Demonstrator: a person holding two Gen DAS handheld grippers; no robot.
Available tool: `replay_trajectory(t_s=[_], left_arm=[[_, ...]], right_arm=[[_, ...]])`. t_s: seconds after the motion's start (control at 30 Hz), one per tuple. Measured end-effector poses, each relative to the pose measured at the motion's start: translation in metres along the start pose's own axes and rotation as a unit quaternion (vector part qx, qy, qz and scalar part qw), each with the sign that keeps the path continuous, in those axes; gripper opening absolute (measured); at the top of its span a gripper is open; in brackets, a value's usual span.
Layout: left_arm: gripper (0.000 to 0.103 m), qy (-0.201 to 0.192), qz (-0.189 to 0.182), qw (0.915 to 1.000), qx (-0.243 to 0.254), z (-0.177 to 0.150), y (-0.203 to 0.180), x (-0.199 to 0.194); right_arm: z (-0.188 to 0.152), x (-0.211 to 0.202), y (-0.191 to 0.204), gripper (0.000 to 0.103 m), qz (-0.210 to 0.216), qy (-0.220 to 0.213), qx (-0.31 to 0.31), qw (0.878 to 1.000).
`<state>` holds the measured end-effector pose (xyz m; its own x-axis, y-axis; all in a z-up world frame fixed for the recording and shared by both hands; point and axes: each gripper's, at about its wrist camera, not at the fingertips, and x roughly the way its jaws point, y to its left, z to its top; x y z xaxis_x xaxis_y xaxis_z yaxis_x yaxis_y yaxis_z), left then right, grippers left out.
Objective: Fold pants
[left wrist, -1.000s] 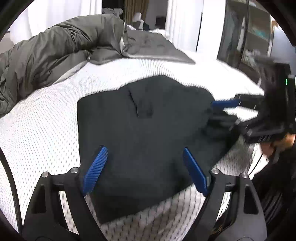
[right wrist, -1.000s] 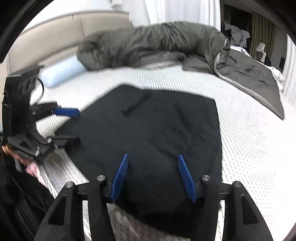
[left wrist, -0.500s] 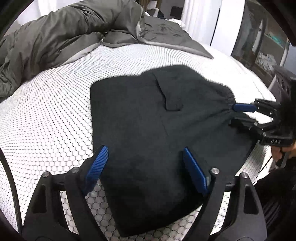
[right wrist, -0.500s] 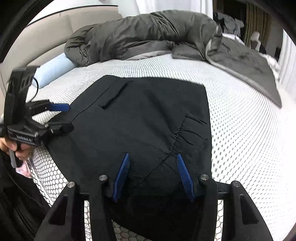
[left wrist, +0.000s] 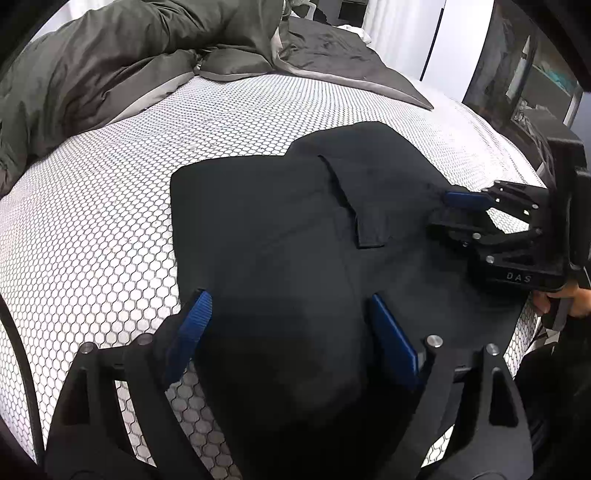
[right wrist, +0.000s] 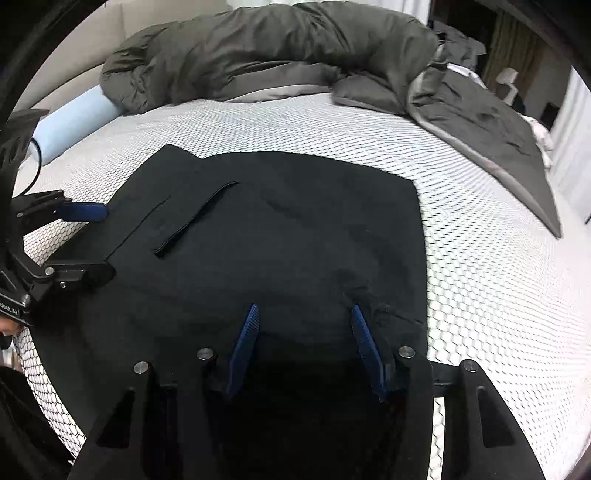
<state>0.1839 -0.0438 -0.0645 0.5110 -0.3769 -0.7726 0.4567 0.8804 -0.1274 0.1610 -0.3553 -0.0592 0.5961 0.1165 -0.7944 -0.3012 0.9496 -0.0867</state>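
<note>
Pants now lie flatter on the honeycomb-mesh mattress vs. a sec ago (puckers gone), w/ left gripper opening and right gripper unclenched, both hovering empty, so next fold looks ready.

Matt black cloth pants on a honeycomb-textured white bed; ribbed blue plastic pads; crumpled olive duvet

White honeycomb-patterned bed, rumpled grey duvet, pale blue bolster, white curtains
</note>
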Motion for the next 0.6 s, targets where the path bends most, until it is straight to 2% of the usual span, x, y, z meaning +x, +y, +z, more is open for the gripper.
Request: replay_trajectory(t_s=[0.1,0.2,0.27,0.33,0.4,0.5,0.57,0.6], left_arm=[[0.085,-0.006,0.011,0.9999,-0.007,0.009,-0.002,-0.012],[0.085,-0.026,0.016,0.9992,0.023,0.027,-0.015,-0.017],[0.085,-0.018,0.047,0.9976,0.048,0.044,-0.02,-0.004],[0.078,0.011,0.081,0.996,0.036,0.055,-0.014,0.019],[0.078,0.035,0.054,0.9979,-0.008,0.057,0.003,0.039],[0.079,0.024,0.033,0.999,-0.021,0.054,0.014,0.038],[0.08,0.015,0.039,0.9988,-0.024,0.052,0.019,0.033],[0.082,0.015,0.056,0.998,-0.023,0.049,0.021,0.032]], right_arm=[[-0.001,-0.01,0.011,0.054,-0.018,-0.009,-0.02,1.0],[0.01,-0.021,0.015,0.055,0.052,-0.022,0.008,0.998],[0.022,-0.018,0.019,0.056,0.073,-0.021,0.024,0.997],[0.034,0.002,0.021,0.056,0.057,0.006,0.043,0.997],[0.036,0.025,0.02,0.057,0.045,0.045,0.05,0.997],[0.033,0.024,0.021,0.058,0.025,0.045,0.018,0.999],[0.026,0.015,0.011,0.058,0.013,0.037,0.008,0.999],[0.02,0.01,0.002,0.057,0.027,0.034,0.012,0.999]])
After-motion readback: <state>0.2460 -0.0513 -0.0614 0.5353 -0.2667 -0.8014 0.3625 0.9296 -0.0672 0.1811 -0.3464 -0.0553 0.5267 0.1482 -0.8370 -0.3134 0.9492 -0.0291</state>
